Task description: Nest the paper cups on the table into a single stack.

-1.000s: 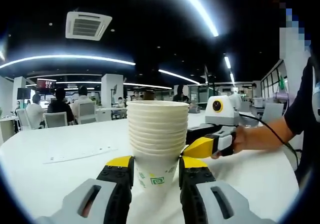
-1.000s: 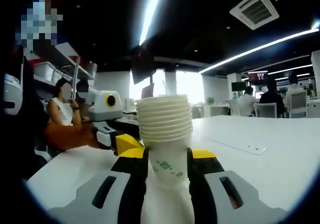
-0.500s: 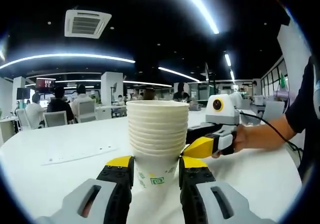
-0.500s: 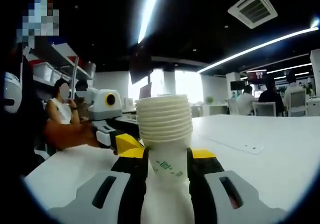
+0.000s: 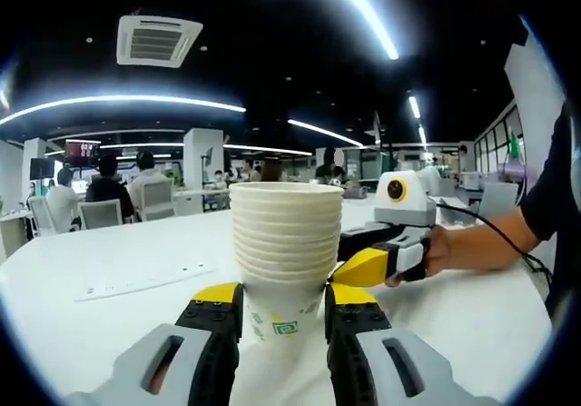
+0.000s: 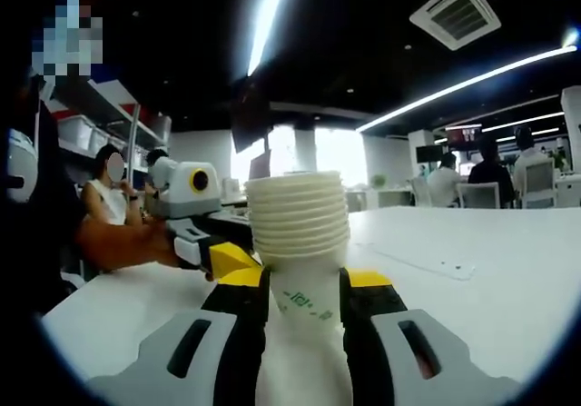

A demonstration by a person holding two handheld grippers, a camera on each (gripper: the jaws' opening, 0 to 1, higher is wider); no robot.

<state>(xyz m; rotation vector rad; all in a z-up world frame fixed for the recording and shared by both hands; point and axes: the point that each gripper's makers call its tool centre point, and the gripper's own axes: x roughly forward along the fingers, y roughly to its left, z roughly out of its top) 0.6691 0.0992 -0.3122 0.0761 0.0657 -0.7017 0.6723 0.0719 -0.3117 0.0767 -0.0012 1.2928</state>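
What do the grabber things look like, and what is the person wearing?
Each grabber has grey plastic arms with slots, then black jaws with yellow tips. The left gripper and the right gripper look alike. A white box with a yellow-ringed lens sits on top, with a black cable trailing from one. The person wears a dark short sleeve.

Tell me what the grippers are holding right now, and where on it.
Both grip the stack of paper cups by the bottom cup's lower wall, below the stacked rims: the left gripper and the right gripper have jaws on either side.
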